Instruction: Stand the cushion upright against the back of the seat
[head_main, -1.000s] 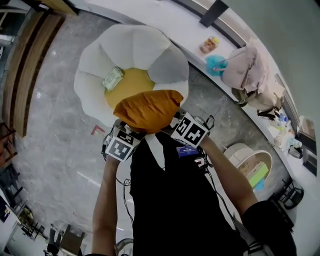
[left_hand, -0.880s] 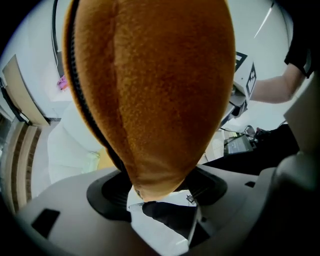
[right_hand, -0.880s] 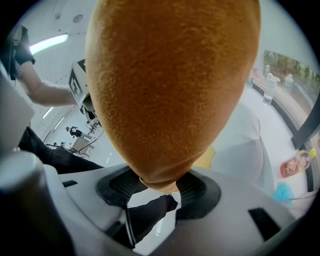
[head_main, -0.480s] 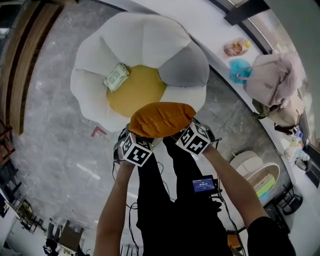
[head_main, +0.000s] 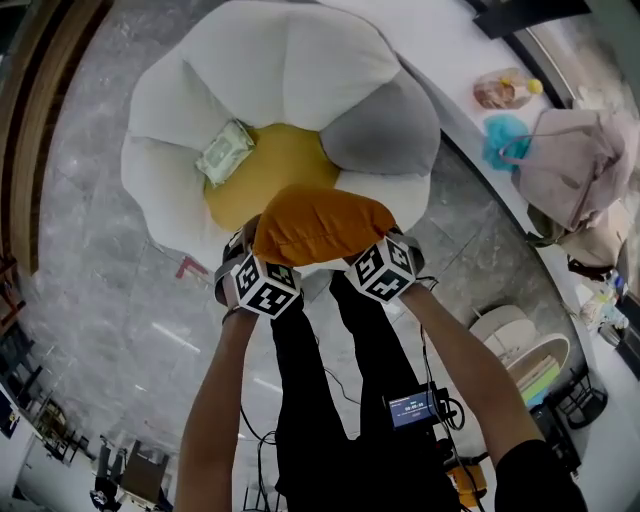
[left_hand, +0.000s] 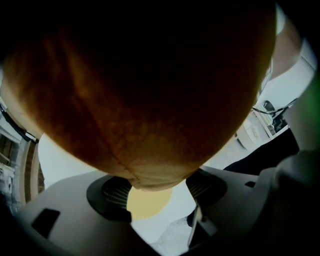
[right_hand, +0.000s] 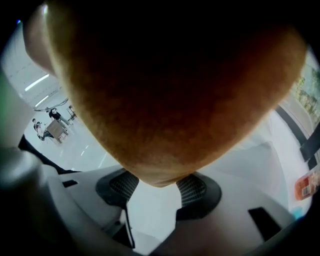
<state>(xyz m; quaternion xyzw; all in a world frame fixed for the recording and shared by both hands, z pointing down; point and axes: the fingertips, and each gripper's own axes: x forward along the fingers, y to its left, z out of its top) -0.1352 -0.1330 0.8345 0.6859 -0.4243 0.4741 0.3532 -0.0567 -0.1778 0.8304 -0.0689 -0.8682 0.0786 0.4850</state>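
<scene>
Orange plush cushion (head_main: 322, 222) hung just in front of the white petal-shaped armchair (head_main: 280, 70). The left tool (left_hand: 156, 192) and right tool (right_hand: 152, 191) were each clenched on a corner. Probably light, soft, floppy; corner grips suit.

In the head view the orange cushion (head_main: 322, 225) is covering the jaws of the left gripper (left_hand: 155, 187) and the right gripper (right_hand: 156, 186), so only their marker cubes are showing. In both gripper views it is filling the frame from 9 through 12 to 3 o'clock and running off the top edge. The seat (head_main: 290, 60) is being cropped at 12 o'clock. The packet (head_main: 226, 152) lying on it is showing print too small to read.
</scene>
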